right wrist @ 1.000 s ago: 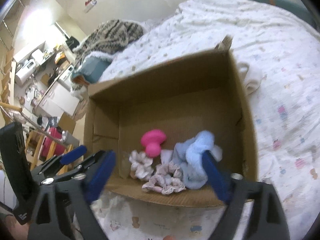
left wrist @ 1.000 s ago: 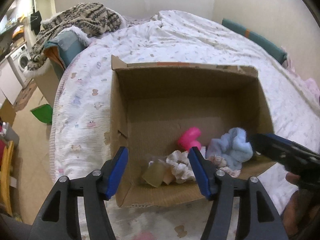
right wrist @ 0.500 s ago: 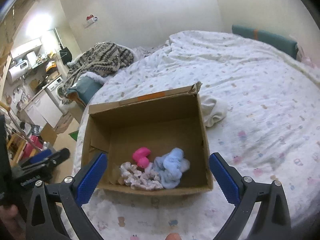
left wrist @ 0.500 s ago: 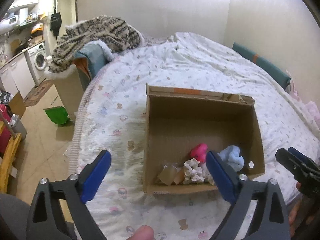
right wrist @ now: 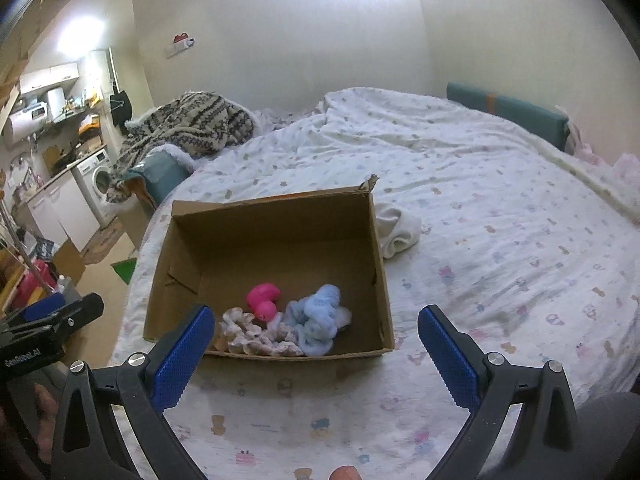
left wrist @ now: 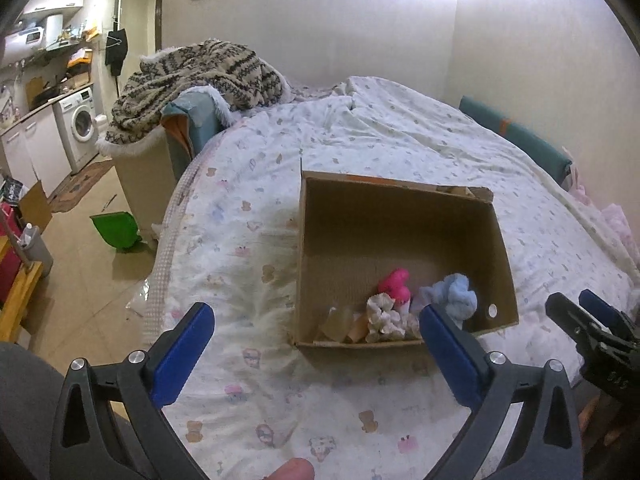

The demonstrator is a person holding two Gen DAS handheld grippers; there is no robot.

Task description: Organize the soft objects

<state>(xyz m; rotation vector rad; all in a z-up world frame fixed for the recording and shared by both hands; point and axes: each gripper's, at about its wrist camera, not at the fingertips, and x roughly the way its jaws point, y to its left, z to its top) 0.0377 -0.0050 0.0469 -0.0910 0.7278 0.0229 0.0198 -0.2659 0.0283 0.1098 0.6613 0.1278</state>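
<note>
Box [right wrist: 276, 224] near the bed's [right wrist: 500, 208] front edge already holds pink toy [right wrist: 262, 300], blue cloth [right wrist: 320, 316], scrunchies [right wrist: 256, 334]. White cloth [right wrist: 398, 230] lies just outside it, likely left. Left gripper [left wrist: 316, 330] jaws opening, nothing between; right gripper [right wrist: 316, 330] spread wide, empty.

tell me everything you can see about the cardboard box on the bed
The cardboard box is plain brown corrugated card, open at the top, with no flaps standing and a torn far corner. It sits flat on the printed bed cover. One side wall has a small round hole. Its contents are bunched at the near end: a pink toy, a light blue fluffy cloth and pale ruffled scrunchies. A white cloth lies against its outer wall. Neither claw touches it.
</note>
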